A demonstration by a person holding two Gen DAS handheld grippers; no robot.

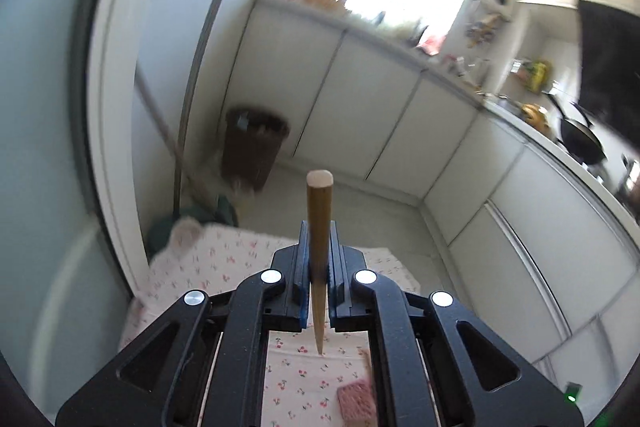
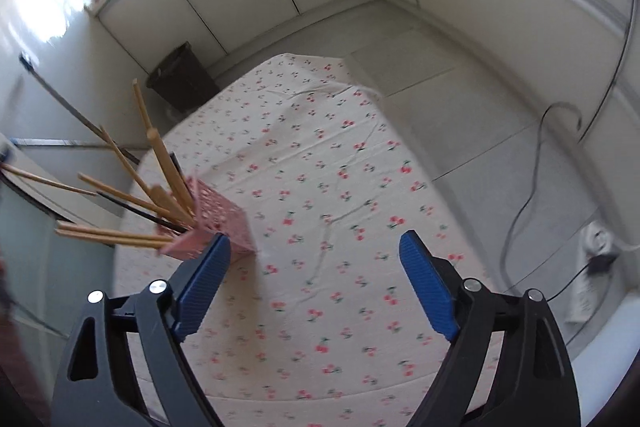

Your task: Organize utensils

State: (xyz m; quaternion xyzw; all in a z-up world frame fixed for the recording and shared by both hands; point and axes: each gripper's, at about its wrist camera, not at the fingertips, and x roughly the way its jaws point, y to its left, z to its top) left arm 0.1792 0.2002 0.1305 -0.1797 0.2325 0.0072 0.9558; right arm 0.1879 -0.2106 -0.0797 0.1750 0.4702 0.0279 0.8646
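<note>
I see one brown wooden chopstick (image 1: 319, 227) standing upright; more wooden chopsticks (image 2: 132, 205) lean out of the pink perforated holder (image 2: 218, 227).

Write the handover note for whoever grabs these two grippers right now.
Left gripper: shut on one wooden chopstick, blunt end pointing away from the camera, held above the cherry-print tablecloth.
Right gripper: open, holding nothing, above the cloth beside the pink holder.
Job's things: the pink perforated holder stands on the table with several wooden utensils already in it, fanned out at angles.
Done: most sticks are in the holder.
Left: carry the held chopstick over and drop it in. The visible part of the cloth shows no other loose utensils, but not all of it is in view.
</note>
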